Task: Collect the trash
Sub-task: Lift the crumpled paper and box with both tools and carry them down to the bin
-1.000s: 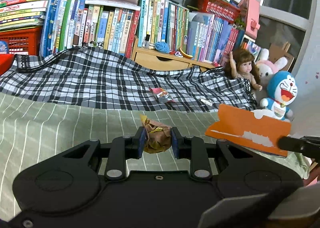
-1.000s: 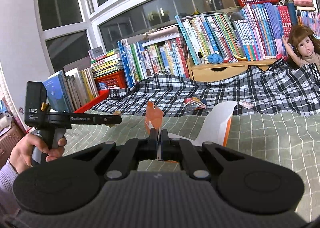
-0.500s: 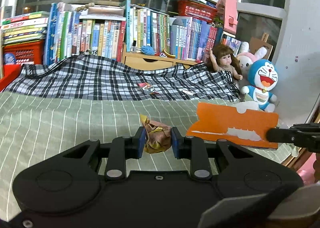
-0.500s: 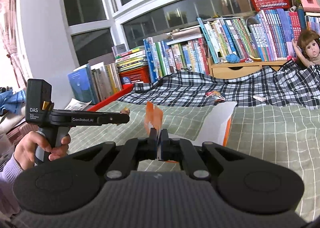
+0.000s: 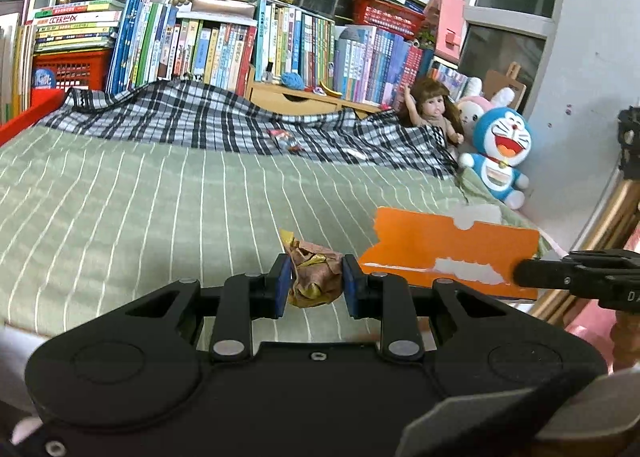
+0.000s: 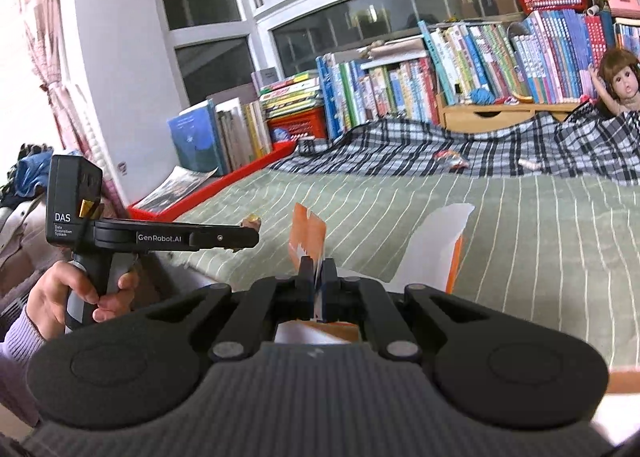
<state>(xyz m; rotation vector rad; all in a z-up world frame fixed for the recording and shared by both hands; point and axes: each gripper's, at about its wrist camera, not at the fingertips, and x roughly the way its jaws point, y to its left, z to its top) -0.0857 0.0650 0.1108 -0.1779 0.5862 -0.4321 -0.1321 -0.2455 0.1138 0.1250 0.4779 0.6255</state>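
My left gripper [image 5: 314, 283] is shut on a crumpled brown and gold wrapper [image 5: 314, 275], held above the near edge of the green striped bed [image 5: 160, 209]. My right gripper [image 6: 318, 269] is shut on a torn orange and white card sleeve [image 6: 308, 231]; in the left wrist view that orange card sleeve [image 5: 448, 249] hangs at the right. In the right wrist view the left gripper [image 6: 248, 235] is at the left, gripped by a hand [image 6: 80, 293]. A small colourful wrapper [image 5: 285, 139] and a white scrap [image 5: 354, 153] lie on the plaid blanket [image 5: 192, 121].
Rows of books [image 5: 224, 45] and a wooden drawer box [image 5: 292, 97] line the window sill behind the bed. A doll [image 5: 432, 107] and plush toys [image 5: 500, 149] sit at the right. A red bed rail [image 6: 216, 189] runs along the left. A tripod leg [image 5: 600, 233] stands at the right.
Both grippers have drawn back from the bed with their loads; the blanket, books and toys look farther away and more of the green cover shows. Both grips are unchanged.
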